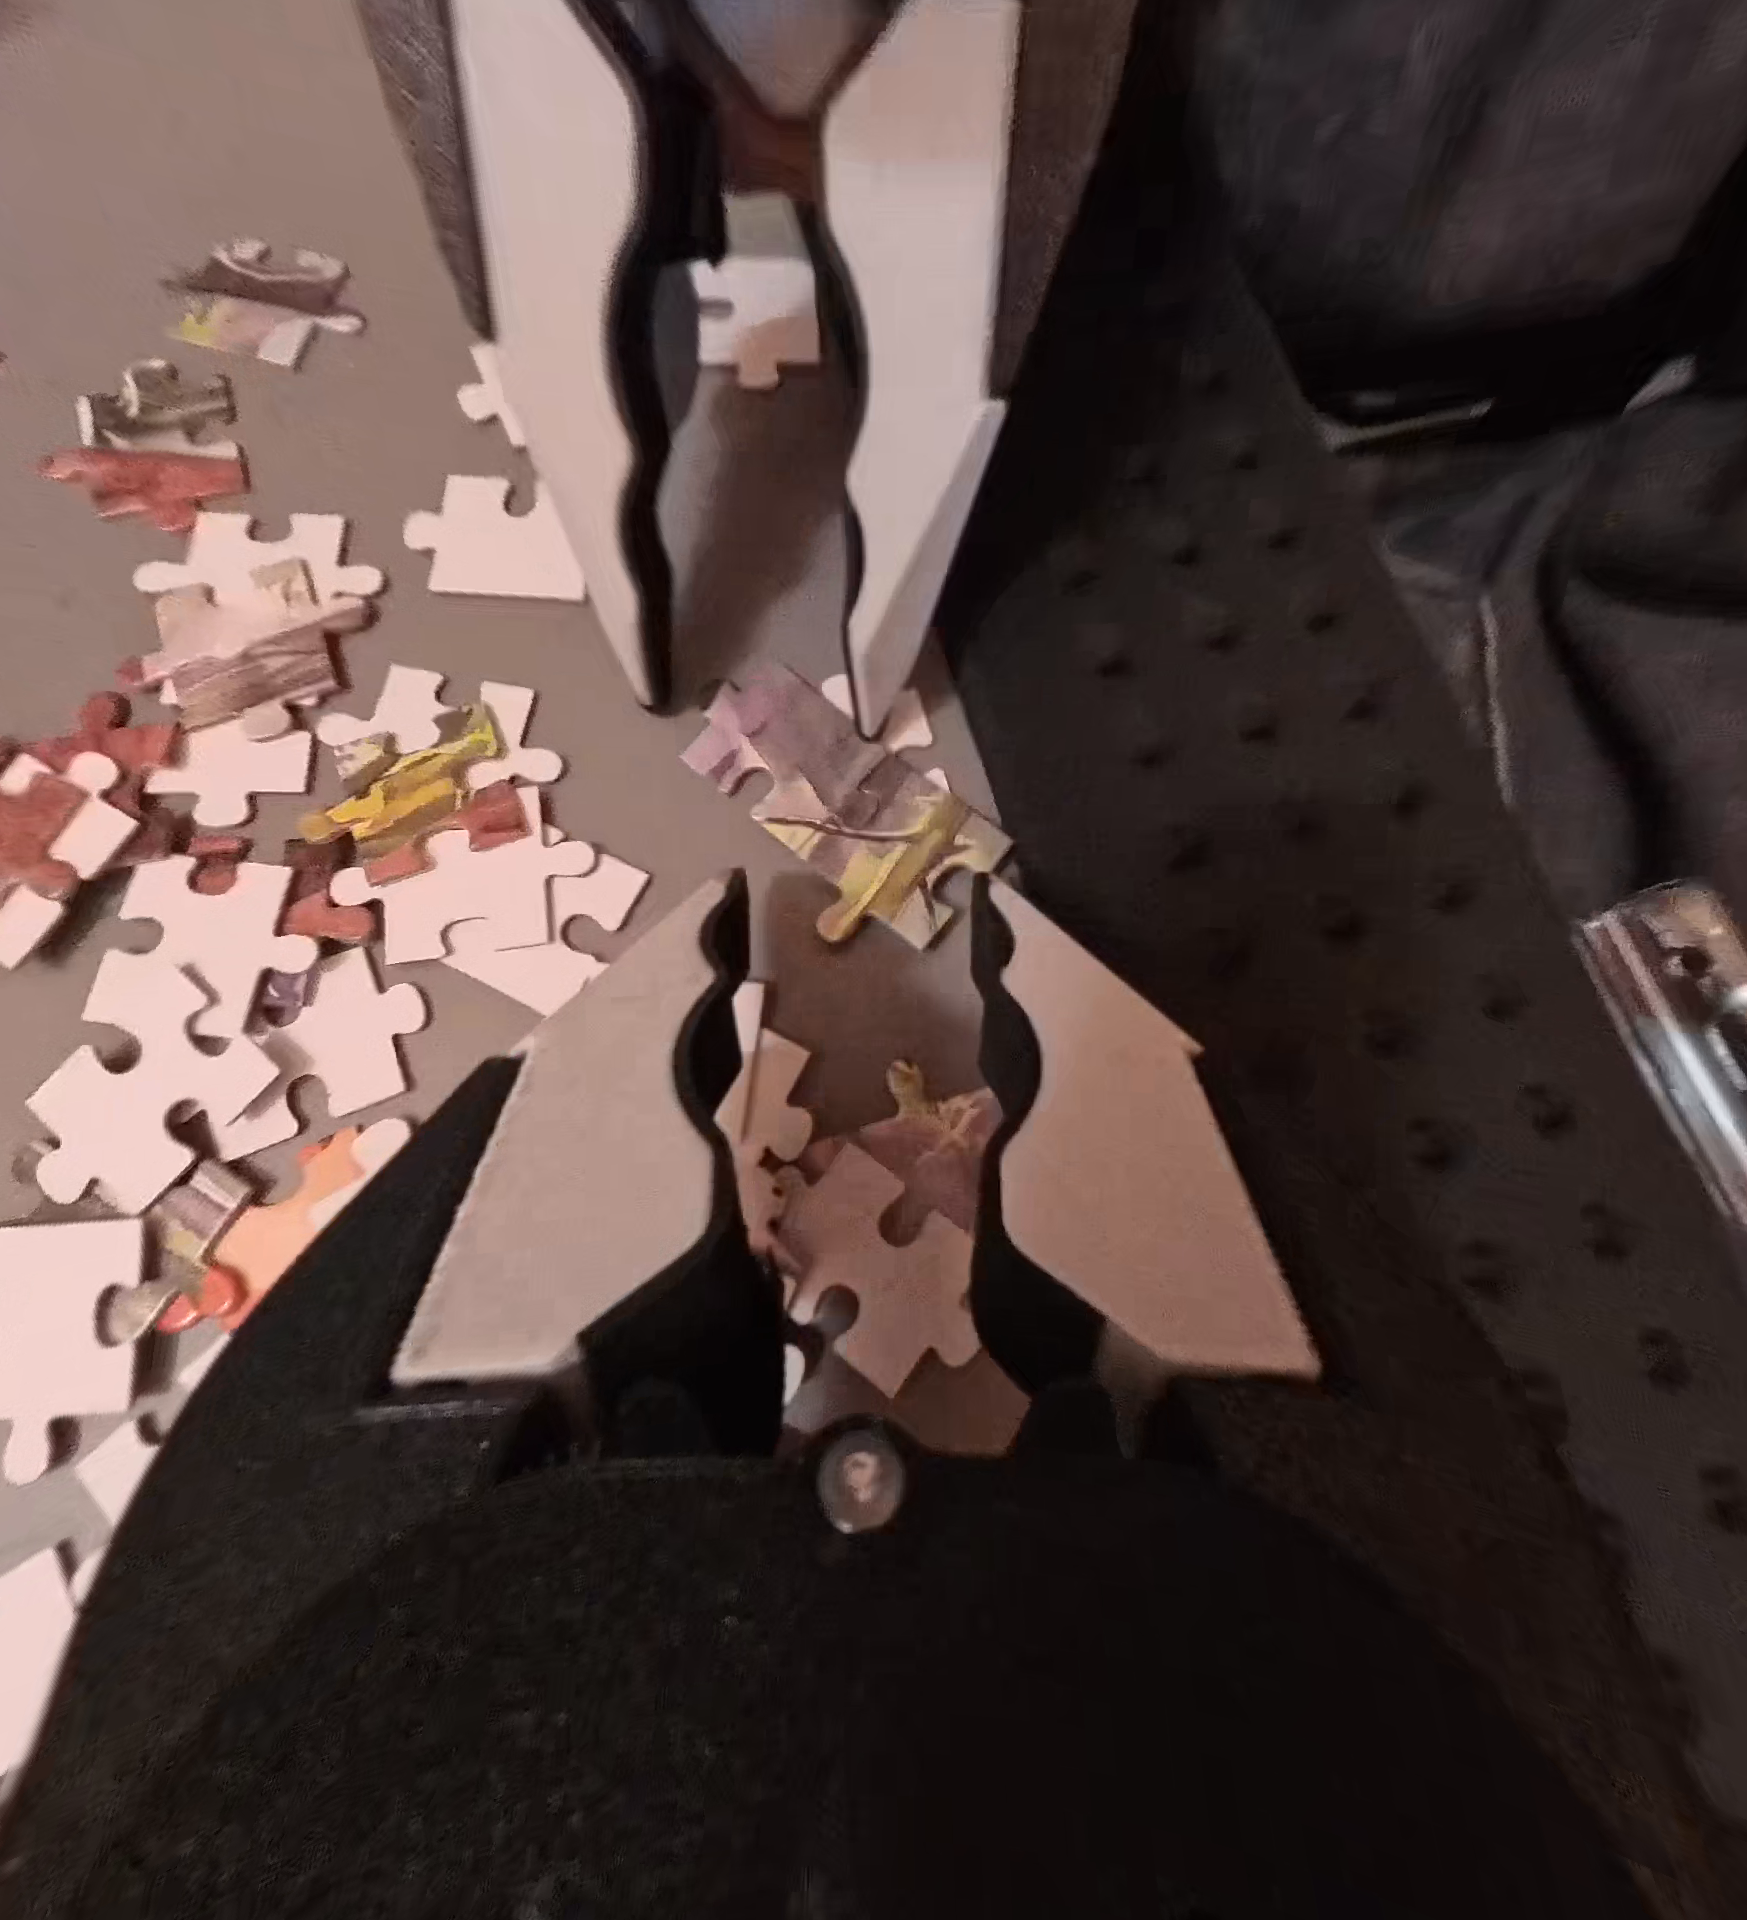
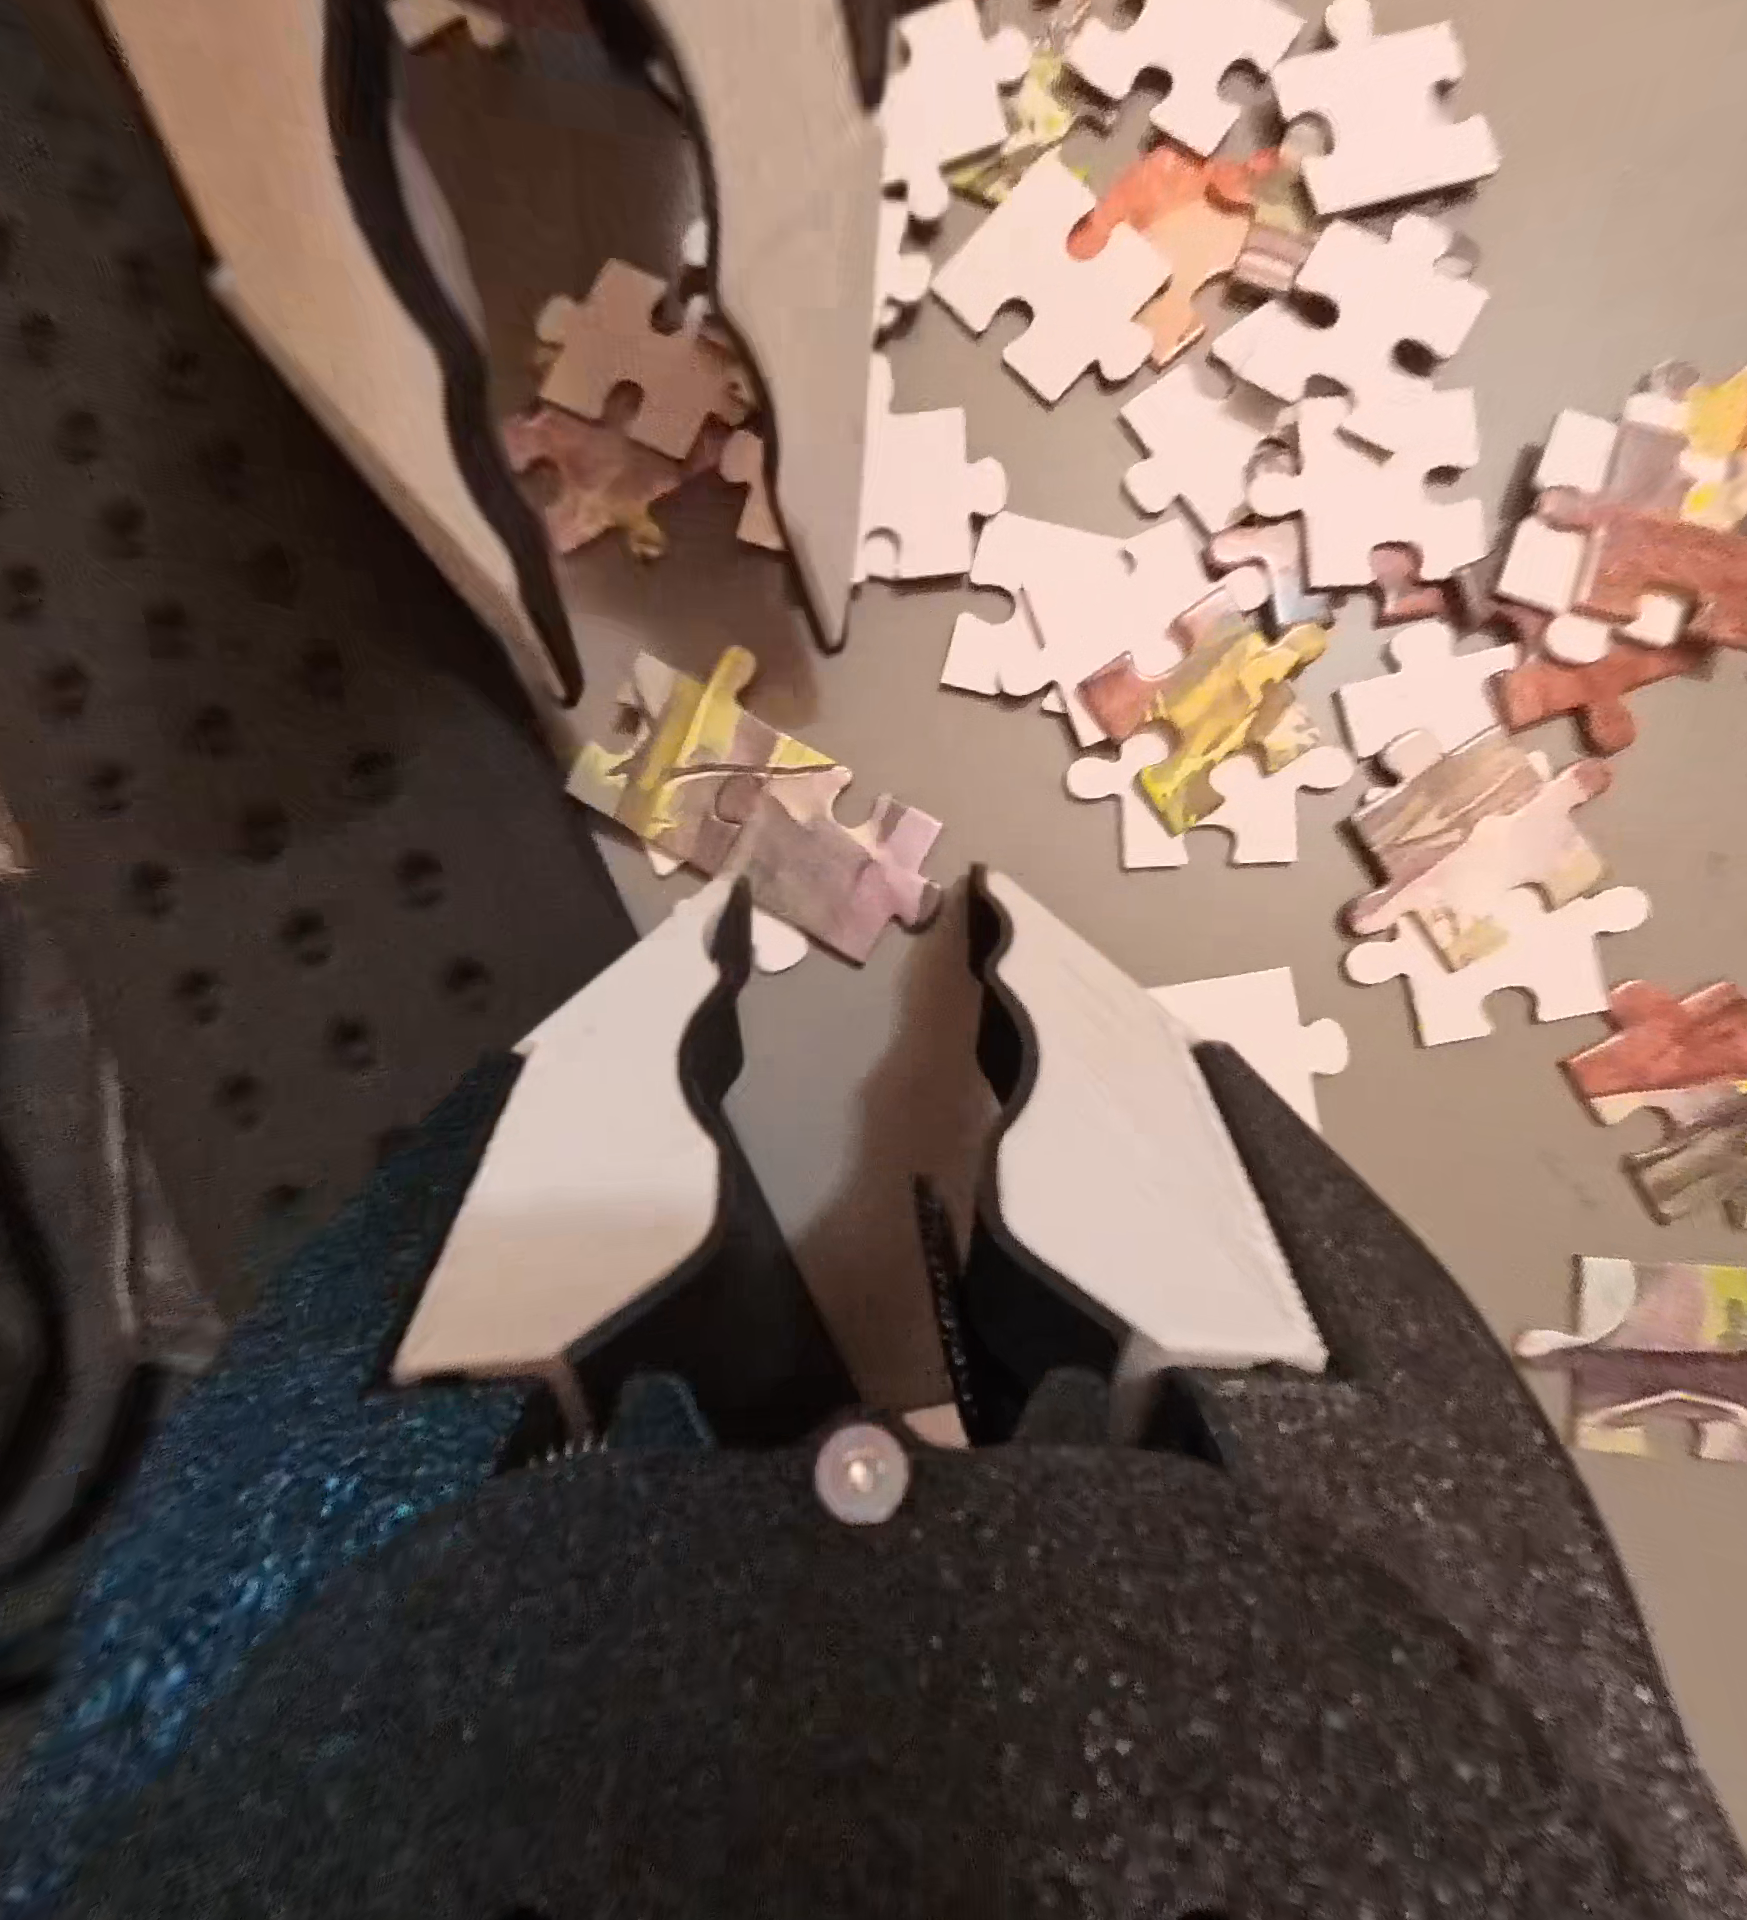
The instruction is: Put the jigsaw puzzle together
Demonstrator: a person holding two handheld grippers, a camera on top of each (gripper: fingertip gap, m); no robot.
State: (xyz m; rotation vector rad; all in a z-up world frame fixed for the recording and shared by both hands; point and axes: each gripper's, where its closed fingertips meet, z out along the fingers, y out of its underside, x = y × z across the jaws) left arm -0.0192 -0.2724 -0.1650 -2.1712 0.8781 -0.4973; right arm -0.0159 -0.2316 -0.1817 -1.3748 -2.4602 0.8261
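Both grippers, left & right, spread, empty, flanking joined pair near table edge; a nudge prob knocks it off.

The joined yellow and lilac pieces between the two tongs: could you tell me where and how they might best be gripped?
The joined yellow and lilac pieces lie flat, picture side up, at the table edge beside the black mat. The right tongs, open, are nearest the lilac end. I would probably nip that end's outer edge from above, one fingertip at each side; a flat piece offers no other purchase.
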